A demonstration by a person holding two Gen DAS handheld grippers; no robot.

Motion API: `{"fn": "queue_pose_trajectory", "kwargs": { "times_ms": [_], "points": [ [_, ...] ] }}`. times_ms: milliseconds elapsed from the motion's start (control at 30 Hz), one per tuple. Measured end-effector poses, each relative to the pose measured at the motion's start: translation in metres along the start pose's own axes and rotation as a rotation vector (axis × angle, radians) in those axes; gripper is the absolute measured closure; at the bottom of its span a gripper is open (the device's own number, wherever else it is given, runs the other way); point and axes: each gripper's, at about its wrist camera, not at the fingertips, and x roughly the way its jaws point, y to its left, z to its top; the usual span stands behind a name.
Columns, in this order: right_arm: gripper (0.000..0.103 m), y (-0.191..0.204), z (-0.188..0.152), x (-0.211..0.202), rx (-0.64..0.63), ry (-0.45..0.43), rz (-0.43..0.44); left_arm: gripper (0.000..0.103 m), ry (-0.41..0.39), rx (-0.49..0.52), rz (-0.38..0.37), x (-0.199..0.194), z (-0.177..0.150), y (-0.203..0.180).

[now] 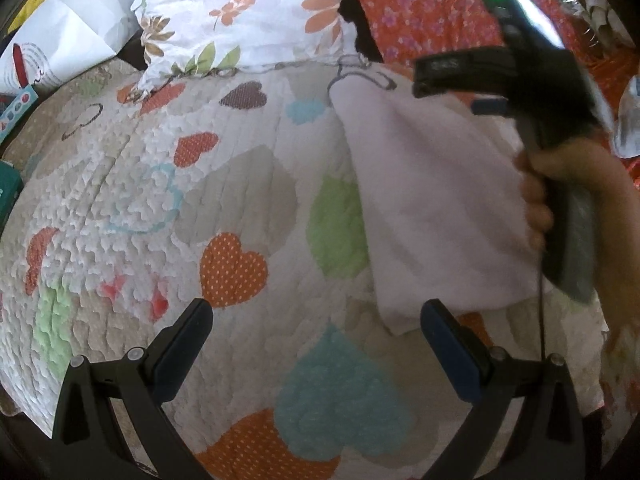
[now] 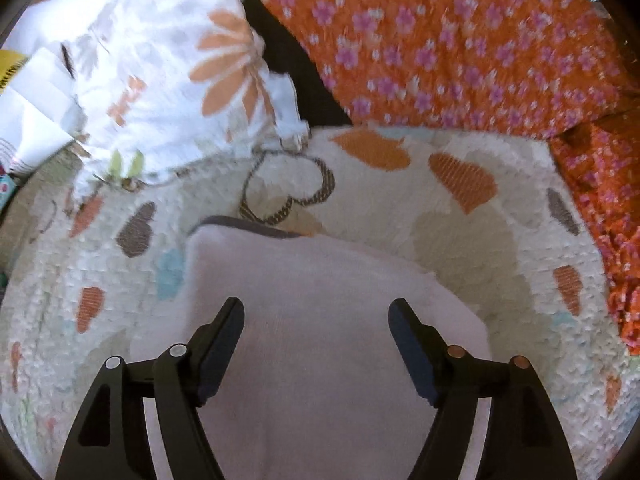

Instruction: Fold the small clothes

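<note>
Pale pink garment [image 2: 320, 340] flat on heart quilt [image 1: 160, 184]. Right gripper [image 2: 316, 320] above it, left gripper [image 1: 316, 320] beside its edge; both spread, empty. Risk: pinching quilt with cloth, dragging fold askew

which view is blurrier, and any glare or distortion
Right wrist view: blurrier, the orange floral fabric smeared, while the open right tongs stay sharp over the pale pink folded garment. Left wrist view: the heart-patterned quilt is crisper and bulges from fisheye; glare streaks the hand-held black gripper body.
</note>
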Motion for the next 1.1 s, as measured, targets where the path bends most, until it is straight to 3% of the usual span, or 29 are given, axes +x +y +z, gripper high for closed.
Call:
{"fn": "queue_pose_trajectory", "kwargs": {
  "times_ms": [200, 433, 600, 1100],
  "points": [
    [0.024, -0.012, -0.036, -0.052, -0.029, 0.054, -0.018, 0.0, -0.033, -0.003, -0.014, -0.012, 0.0, -0.004],
    [0.024, -0.04, -0.11, -0.095, -0.035, 0.151, -0.055, 0.0, -0.047, 0.001, -0.019, -0.019, -0.004, -0.01],
    [0.024, -0.054, -0.144, -0.109, -0.027, 0.144, -0.101, 0.0, -0.036, 0.007, -0.029, -0.016, -0.008, -0.017],
    [0.024, -0.066, -0.156, -0.1, -0.025, 0.153, -0.142, 0.0, 0.069, -0.029, -0.09, 0.011, -0.014, -0.033]
  ]
}}
